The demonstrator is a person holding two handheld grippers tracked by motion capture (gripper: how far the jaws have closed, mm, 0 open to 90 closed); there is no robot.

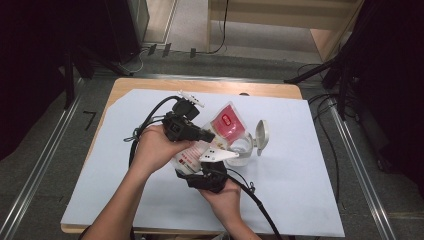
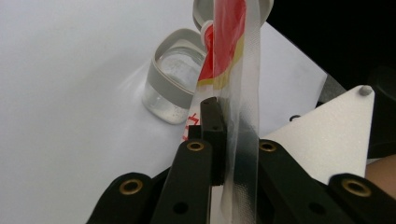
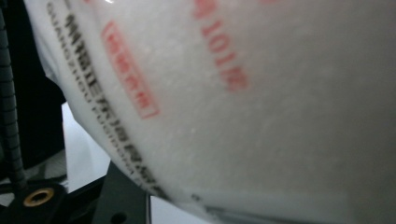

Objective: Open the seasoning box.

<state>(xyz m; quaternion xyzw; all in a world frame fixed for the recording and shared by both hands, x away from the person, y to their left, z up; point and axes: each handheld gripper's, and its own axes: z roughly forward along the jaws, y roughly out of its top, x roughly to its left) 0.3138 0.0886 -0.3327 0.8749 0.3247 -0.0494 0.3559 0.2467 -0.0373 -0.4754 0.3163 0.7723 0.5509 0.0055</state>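
Note:
A plastic pouch [image 1: 227, 122], red at its top and white with red print lower down, is held up over the table between both hands. My left gripper [image 1: 207, 135] comes in from the left and is shut on the pouch's clear sealed edge [image 2: 243, 116]; one black jaw presses flat against it. My right gripper [image 1: 196, 170] holds the pouch's bulging white bottom from below, its grey plate [image 1: 217, 155] beside it. In the right gripper view the pouch [image 3: 233, 93] sits right against the camera and hides the jaw tips. A small clear jar [image 1: 245, 147] stands just right of the pouch.
The jar [image 2: 175, 81] has a grey rim, and its hinged lid [image 1: 261, 136] stands open. A white board [image 1: 125, 200] covers the wooden table [image 1: 150, 85]. Cables trail from both grippers. Dark stands and floor cables surround the table.

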